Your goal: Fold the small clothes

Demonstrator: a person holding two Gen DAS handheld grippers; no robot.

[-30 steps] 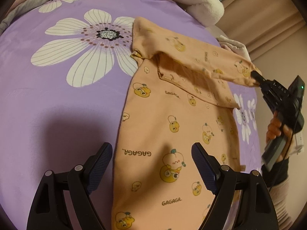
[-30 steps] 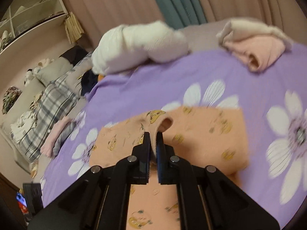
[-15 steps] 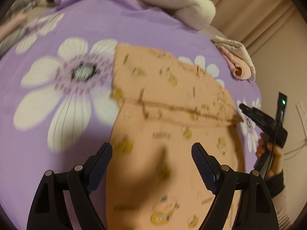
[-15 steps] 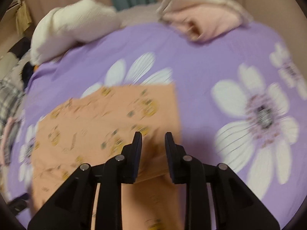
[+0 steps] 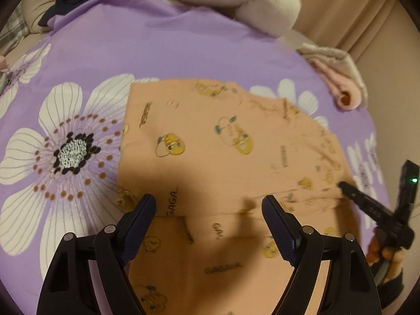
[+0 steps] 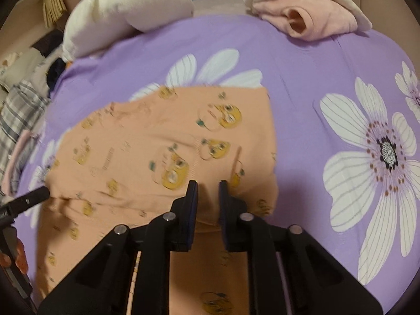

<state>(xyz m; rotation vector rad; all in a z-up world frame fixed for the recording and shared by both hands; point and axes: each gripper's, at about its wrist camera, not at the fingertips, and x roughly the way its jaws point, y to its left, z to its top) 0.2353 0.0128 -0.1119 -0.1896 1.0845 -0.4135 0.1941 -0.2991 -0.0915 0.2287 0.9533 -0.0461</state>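
A peach garment printed with yellow cartoon faces lies on the purple flowered bedsheet, its top part folded down over the body. It also shows in the right wrist view. My left gripper is open and empty, hovering over the fold's near edge. My right gripper is open a little and empty, just above the fold's edge. In the left wrist view the other gripper shows at the garment's right edge. In the right wrist view the other gripper's tip touches the garment's left edge.
A folded pink and cream garment lies at the far edge of the bed, also in the left wrist view. A white fluffy bundle lies behind. Plaid bedding and dark clothes lie at the far left. Curtains hang behind.
My right gripper let go of the sleeve and opened a little; the sleeve and top now lie folded flat on the body. Both cameras have moved in over the fold.
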